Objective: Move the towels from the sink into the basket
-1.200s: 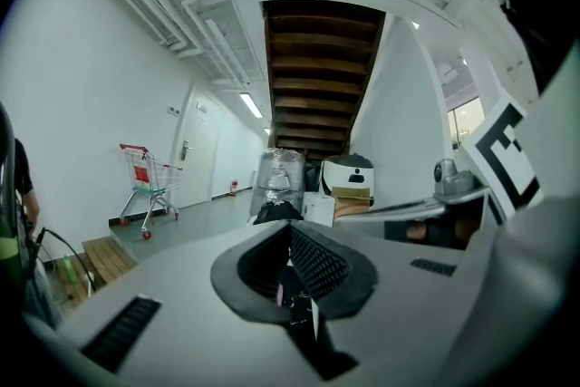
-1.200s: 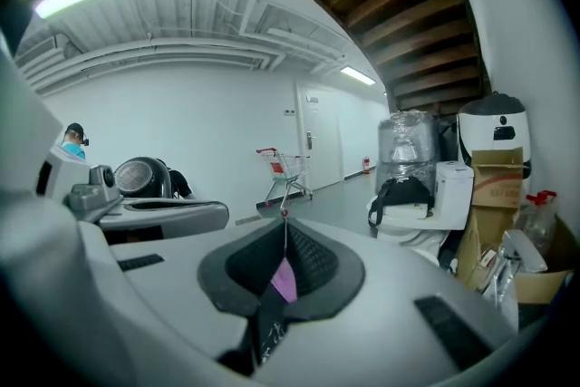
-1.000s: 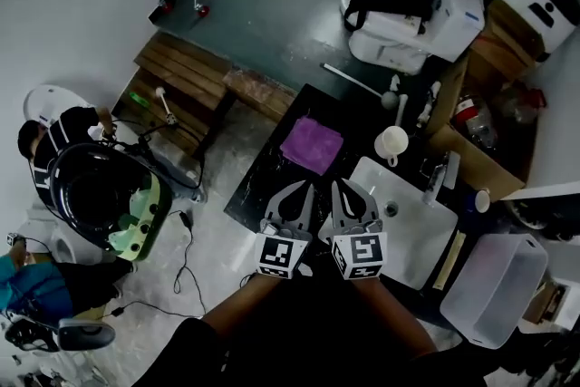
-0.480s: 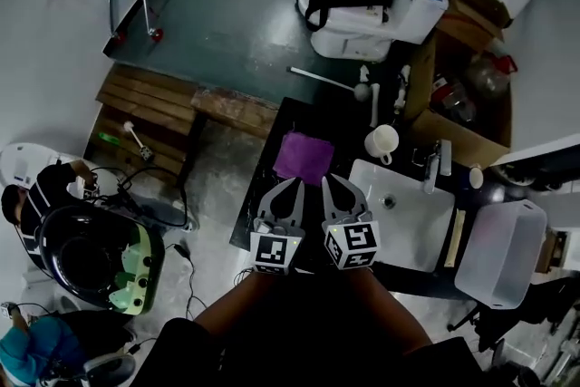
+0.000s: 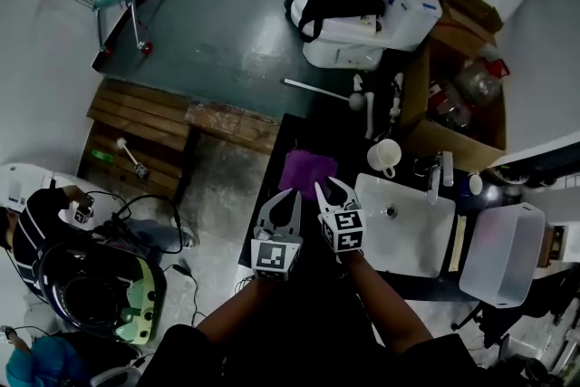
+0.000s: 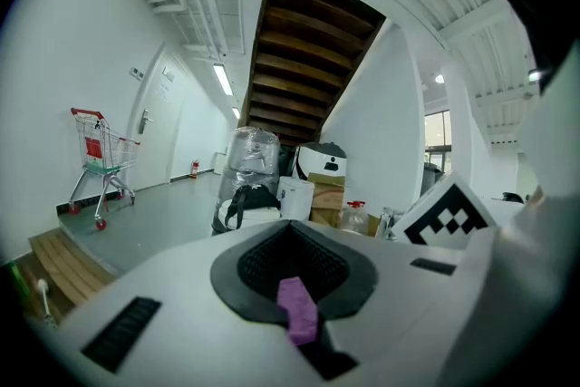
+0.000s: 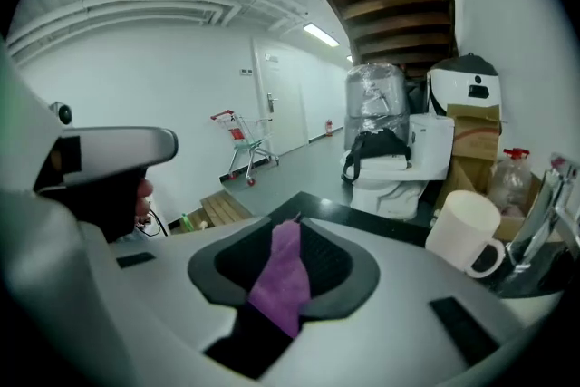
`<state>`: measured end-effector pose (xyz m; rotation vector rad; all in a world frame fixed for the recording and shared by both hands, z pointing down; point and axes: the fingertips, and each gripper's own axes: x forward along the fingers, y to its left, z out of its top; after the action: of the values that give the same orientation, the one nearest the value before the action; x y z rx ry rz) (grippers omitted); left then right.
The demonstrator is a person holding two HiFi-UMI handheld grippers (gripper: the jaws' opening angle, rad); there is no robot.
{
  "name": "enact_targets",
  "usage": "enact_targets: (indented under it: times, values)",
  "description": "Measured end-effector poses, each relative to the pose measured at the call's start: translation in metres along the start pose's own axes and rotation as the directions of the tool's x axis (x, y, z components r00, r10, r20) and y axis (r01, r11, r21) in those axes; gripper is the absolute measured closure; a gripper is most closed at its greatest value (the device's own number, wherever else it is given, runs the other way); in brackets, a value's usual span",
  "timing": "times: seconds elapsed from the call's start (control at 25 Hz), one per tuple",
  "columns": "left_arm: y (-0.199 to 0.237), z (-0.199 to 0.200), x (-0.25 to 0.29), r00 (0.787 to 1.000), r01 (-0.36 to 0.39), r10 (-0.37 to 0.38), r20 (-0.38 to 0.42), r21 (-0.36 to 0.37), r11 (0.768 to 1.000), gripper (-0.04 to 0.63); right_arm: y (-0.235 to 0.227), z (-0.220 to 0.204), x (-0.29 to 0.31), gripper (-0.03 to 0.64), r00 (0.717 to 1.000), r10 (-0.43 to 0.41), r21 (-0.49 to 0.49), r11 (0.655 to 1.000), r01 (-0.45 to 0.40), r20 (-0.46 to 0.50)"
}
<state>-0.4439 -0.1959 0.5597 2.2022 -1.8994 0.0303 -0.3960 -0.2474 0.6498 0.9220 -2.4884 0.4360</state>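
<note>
"Nearest me, the left gripper (image 5: 295, 194) has its jaws together, empty. The right gripper (image 5: 328, 187) has just been parting its jaws, with nothing between them."
"And the towel?"
"The purple towel (image 5: 306, 169) lies just ahead on the black counter (image 5: 272, 186), beside the sink (image 5: 412, 240), not in it. I'd open wider and pinch its near edge — basket (image 5: 501, 254) is beyond the sink."

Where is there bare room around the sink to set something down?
The sink basin is bare. The basket right of it looks empty. The black counter is free only in strips around the purple towel. Crowded: behind the sink, with mug and faucet.
</note>
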Motion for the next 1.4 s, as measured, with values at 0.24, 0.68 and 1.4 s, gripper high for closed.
enact_targets:
  times: [0.24, 0.68, 1.4]
  values:
    - [0.019, -0.007, 0.002, 1.000, 0.001, -0.001, -0.019, 0.020, 1.000, 0.581, -0.003, -0.029, 0.043, 0.379, 0.994, -0.005, 0.005, 1.000, 0.005, -0.112]
    - [0.034, -0.008, -0.014, 1.000, 0.009, -0.008, 0.008, -0.044, 0.999, 0.581, -0.004, -0.077, 0.087, 0.304, 0.950, 0.012, -0.090, 0.995, -0.043, -0.313]
    - [0.020, -0.013, -0.041, 0.999, 0.044, -0.043, 0.023, -0.039, 0.998, 0.581, -0.007, -0.063, 0.019, 0.523, 0.984, -0.064, 0.145, 0.985, 0.089, -0.168]
